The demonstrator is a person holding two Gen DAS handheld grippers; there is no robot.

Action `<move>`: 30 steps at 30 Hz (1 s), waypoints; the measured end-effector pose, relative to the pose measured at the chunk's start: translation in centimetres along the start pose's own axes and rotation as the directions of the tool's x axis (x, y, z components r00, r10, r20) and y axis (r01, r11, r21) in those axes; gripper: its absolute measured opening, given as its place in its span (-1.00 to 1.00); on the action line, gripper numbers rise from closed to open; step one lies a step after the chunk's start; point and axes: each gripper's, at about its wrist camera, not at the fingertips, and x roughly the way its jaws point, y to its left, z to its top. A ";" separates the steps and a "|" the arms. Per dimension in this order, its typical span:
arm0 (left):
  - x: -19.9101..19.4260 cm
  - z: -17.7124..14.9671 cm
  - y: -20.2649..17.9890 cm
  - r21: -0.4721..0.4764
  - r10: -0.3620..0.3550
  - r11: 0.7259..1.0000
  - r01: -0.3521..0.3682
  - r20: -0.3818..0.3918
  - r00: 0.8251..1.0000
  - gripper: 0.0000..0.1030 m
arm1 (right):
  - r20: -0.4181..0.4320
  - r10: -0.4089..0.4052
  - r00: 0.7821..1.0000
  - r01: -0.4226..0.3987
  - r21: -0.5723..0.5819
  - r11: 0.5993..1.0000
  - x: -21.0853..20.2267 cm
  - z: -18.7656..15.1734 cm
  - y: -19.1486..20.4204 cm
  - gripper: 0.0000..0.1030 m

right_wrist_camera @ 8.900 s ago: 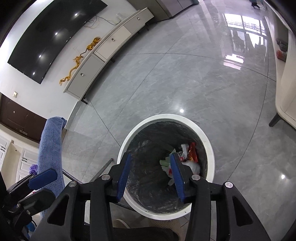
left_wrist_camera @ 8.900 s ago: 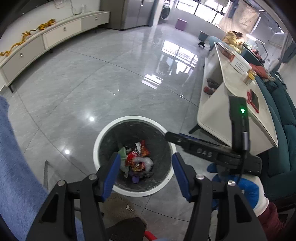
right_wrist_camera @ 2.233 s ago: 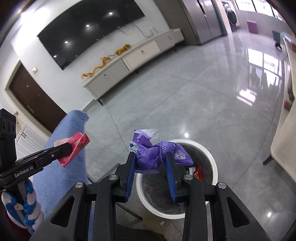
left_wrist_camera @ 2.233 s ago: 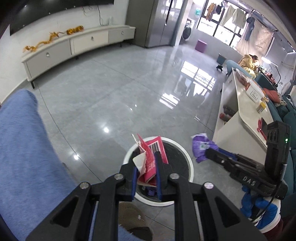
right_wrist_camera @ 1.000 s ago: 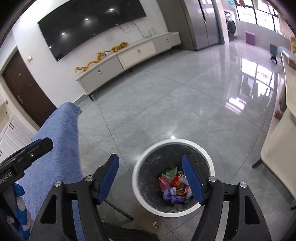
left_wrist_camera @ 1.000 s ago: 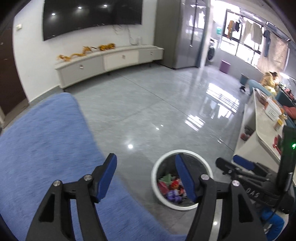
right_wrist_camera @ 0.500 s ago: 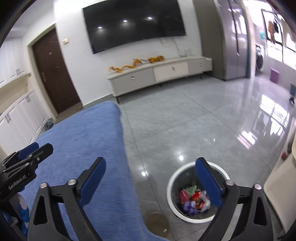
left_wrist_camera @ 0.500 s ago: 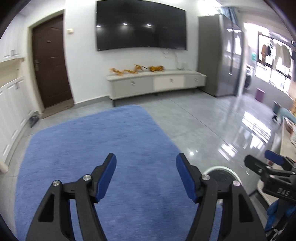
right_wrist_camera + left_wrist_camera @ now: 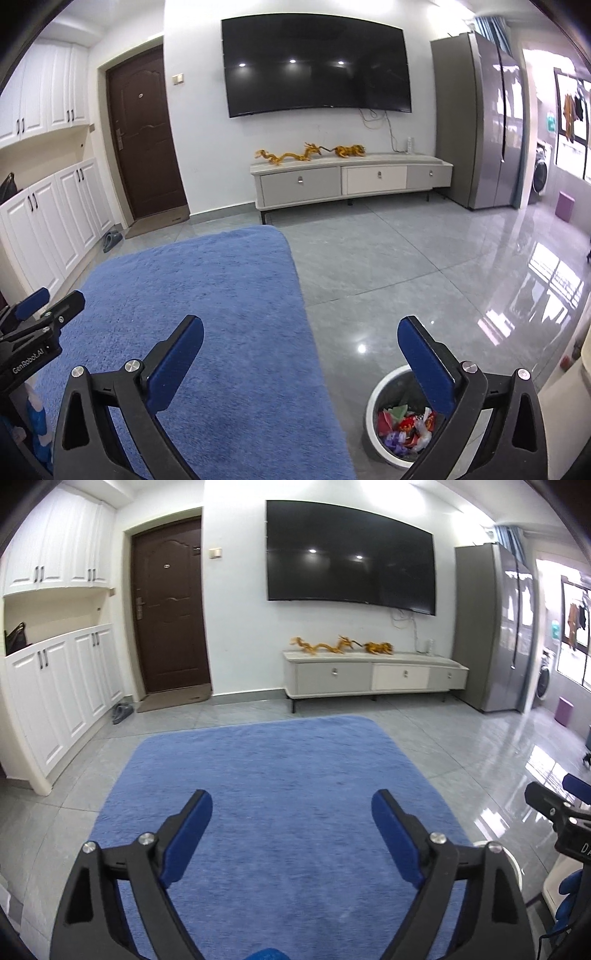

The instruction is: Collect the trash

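My left gripper (image 9: pixel 291 816) is open and empty, held above a blue rug (image 9: pixel 280 775). My right gripper (image 9: pixel 301 343) is open and empty, above the rug's right edge (image 9: pixel 221 295). A white round trash bin (image 9: pixel 373 439) with a dark liner stands on the grey floor at the lower right of the right wrist view. It holds several crumpled wrappers (image 9: pixel 404 428), red, green and purple. Only a sliver of the bin's rim (image 9: pixel 511 862) shows in the left wrist view. No loose trash shows on the rug.
A low white TV cabinet (image 9: pixel 351 181) stands at the far wall under a big wall TV (image 9: pixel 317 62). A brown door (image 9: pixel 170 616) and white cupboards (image 9: pixel 55 694) are at left, a grey fridge (image 9: pixel 480 118) at right. Glossy grey tiles (image 9: pixel 424 266) surround the rug.
Both grippers dropped their wrappers into the bin, opened, then lifted and tilted up from the bin toward the rug and the far wall.
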 end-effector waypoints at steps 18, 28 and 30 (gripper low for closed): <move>0.9 -1.2 -0.1 0.001 -0.001 1.000 0.001 -0.036 0.999 0.80 | 0.016 -0.070 0.997 0.071 -0.033 0.997 1.5 -0.2 1.3 0.99; 1.9 -1.6 -4.9 0.073 -0.072 0.994 0.078 -0.075 0.995 0.82 | -0.023 -0.166 0.986 0.166 0.023 0.986 1.8 -1.4 -3.4 0.99; 2.0 -1.6 -5.6 0.079 -0.086 0.993 0.092 -0.080 0.993 0.82 | -0.030 -0.184 0.983 0.185 0.041 0.982 1.7 -1.7 -4.5 0.99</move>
